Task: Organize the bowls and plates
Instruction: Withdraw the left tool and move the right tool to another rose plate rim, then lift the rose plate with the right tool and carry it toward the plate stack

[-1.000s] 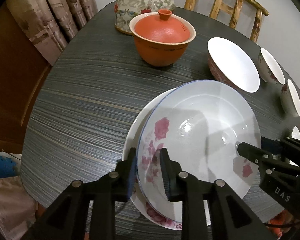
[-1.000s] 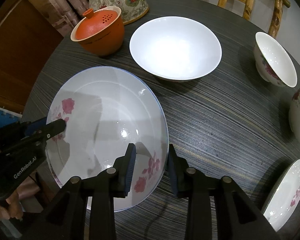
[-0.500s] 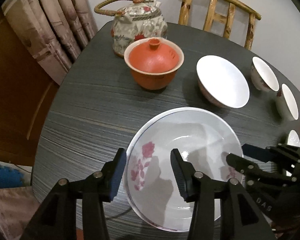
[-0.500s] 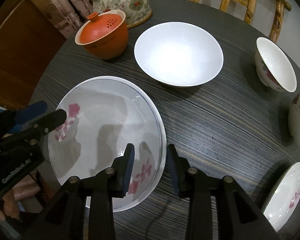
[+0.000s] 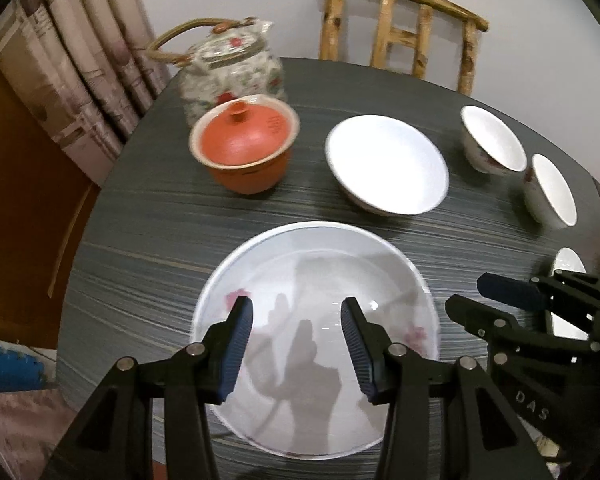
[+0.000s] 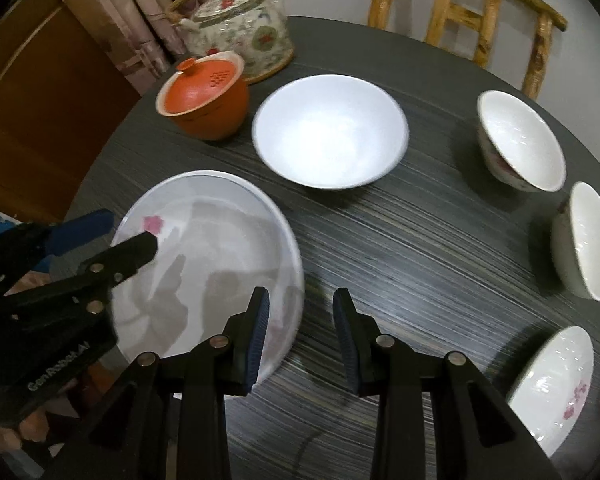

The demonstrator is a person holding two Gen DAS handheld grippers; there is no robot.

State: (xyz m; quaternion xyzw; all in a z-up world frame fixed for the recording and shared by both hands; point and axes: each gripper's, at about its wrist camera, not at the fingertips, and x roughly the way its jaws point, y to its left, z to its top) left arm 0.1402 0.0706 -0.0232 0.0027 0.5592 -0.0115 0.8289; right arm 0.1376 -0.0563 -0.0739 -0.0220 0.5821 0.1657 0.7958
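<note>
A large white plate with pink flowers [image 5: 320, 280] lies flat on the dark table [image 5: 148, 224], also in the right wrist view [image 6: 220, 232]. My left gripper [image 5: 296, 344] is open and empty, raised above the plate's near side. My right gripper [image 6: 300, 332] is open and empty, above the table just right of the plate's rim. A wide white bowl [image 5: 386, 164] stands behind the plate. Two small flowered bowls [image 6: 516, 140] [image 6: 584, 240] and a small flowered dish [image 6: 552, 384] stand along the right.
An orange lidded cup [image 5: 244, 148] and a flowered teapot [image 5: 232, 68] stand at the back left. A wooden chair [image 5: 400, 28] is behind the table. Curtains [image 5: 80, 60] hang at the left. The table edge runs close on the left and near side.
Both grippers let go of the flowered plate, opened and drew back upward. The plate came down from a tilt onto the plate under it and lies flat.
</note>
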